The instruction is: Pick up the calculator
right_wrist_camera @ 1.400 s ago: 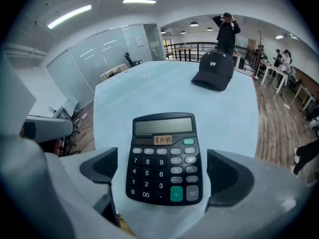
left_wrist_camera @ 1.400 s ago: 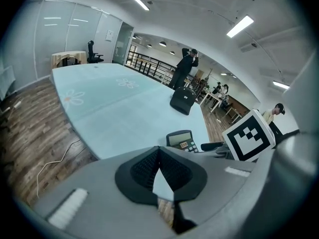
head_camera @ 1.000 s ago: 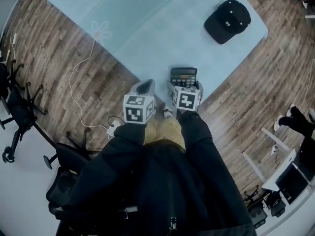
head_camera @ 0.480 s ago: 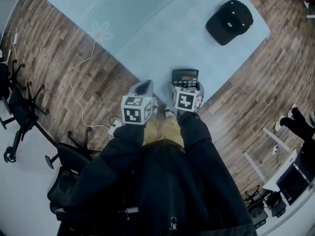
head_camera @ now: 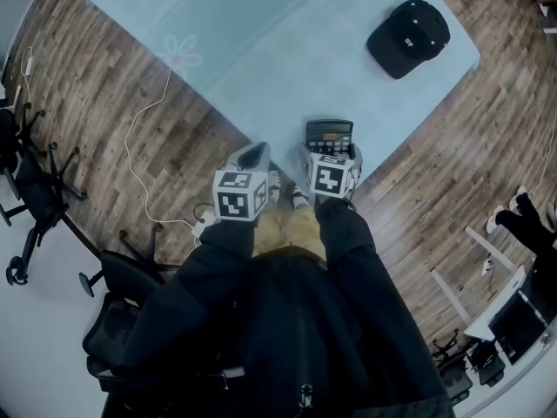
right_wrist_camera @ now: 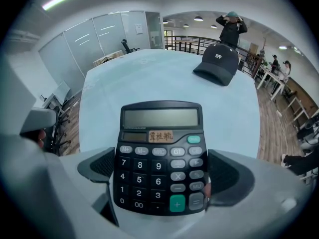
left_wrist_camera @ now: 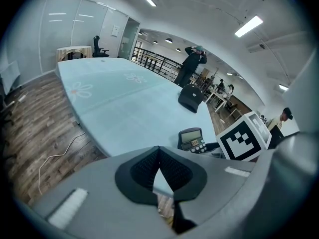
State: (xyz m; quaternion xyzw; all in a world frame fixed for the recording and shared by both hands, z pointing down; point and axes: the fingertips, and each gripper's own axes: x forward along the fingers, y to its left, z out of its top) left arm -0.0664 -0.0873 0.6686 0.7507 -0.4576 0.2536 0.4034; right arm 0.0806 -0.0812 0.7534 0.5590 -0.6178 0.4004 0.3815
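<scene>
The black desk calculator (right_wrist_camera: 158, 153) sits between the pads of my right gripper (right_wrist_camera: 159, 168), one pad against each long side, its display end pointing away over the table. From the head view the calculator (head_camera: 328, 132) is at the near edge of the light blue table (head_camera: 261, 50), with my right gripper (head_camera: 329, 151) shut on it. Just left of it, my left gripper (head_camera: 252, 157) hangs at the table edge. Its fingertips meet with nothing in them (left_wrist_camera: 158, 151). The calculator (left_wrist_camera: 192, 139) shows to its right.
A black cap (head_camera: 407, 37) lies on the table's far right corner. A white cable (head_camera: 139, 146) trails over the wooden floor at the left, near black office chairs (head_camera: 35, 190). A person (left_wrist_camera: 192, 63) stands beyond the table.
The head view has drifted a few pixels. Both grippers and the calculator keep their places relative to the table.
</scene>
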